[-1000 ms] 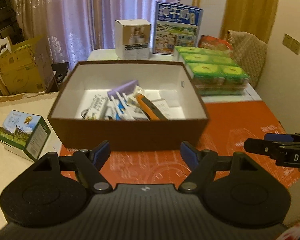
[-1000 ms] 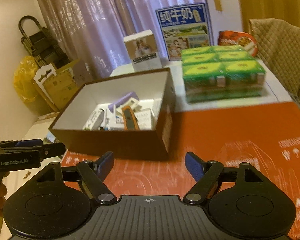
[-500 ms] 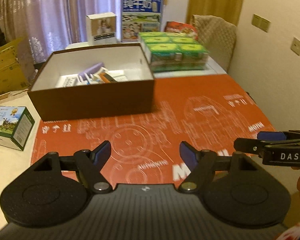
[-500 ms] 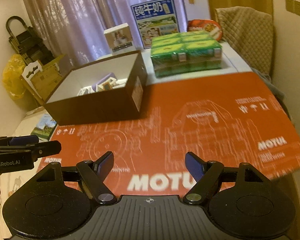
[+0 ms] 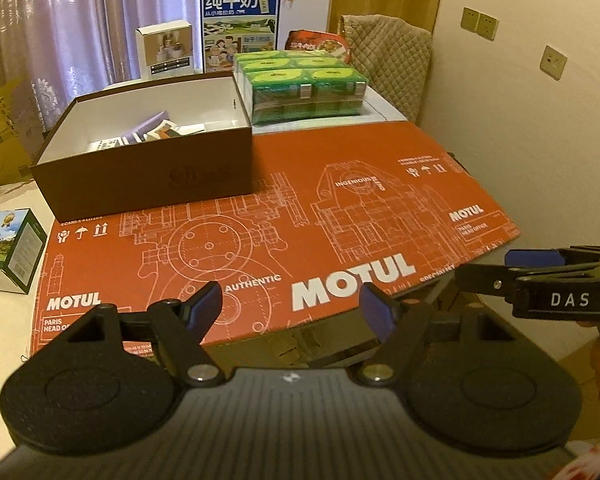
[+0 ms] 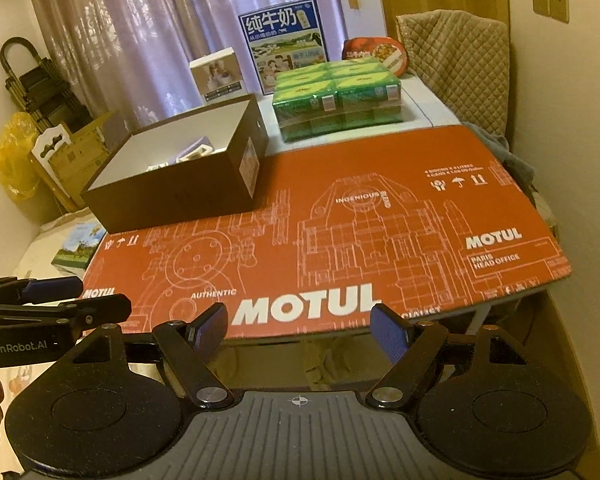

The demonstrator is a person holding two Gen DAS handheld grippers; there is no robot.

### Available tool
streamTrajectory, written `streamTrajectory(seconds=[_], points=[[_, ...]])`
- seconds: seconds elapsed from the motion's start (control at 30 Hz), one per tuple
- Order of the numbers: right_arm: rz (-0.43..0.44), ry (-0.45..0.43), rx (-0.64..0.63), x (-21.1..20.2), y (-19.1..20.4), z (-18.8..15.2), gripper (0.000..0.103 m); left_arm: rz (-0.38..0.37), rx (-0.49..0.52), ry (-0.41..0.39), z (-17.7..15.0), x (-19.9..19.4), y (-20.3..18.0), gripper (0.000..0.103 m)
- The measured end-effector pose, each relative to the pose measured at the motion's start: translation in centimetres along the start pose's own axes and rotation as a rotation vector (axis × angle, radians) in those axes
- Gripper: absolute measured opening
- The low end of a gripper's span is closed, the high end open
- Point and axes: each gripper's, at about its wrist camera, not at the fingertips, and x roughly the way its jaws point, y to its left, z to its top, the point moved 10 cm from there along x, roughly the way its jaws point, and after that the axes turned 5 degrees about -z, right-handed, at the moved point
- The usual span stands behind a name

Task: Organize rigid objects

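Observation:
A brown open box stands on the far left of the red Motul cardboard sheet. It holds several small items, among them a purple one. My left gripper is open and empty, back over the sheet's near edge. My right gripper is open and empty too, also at the near edge. Each gripper shows at the side of the other's view, the right one in the left wrist view and the left one in the right wrist view.
A green shrink-wrapped pack of cartons sits behind the sheet. A blue milk carton box and a white box stand at the back. A green-and-white box lies at the left. A quilted chair is by the right wall.
Both grippers have pulled back from the brown box toward the near edge of the red sheet. Both stayed open and empty.

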Motion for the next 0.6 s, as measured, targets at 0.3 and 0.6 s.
streamTrajectory(seconds=[0.3,0.6], points=[[-0.003,0.006,-0.007,-0.56,-0.14,-0.73,0.075,0.007,0.000,-0.006,-0.45,-0.41,-0.44,0.073],[-0.003,0.008,-0.007,-0.66,-0.49,-0.78,0.075,0.007,0.004,-0.005,-0.37,-0.27,-0.73,0.073]])
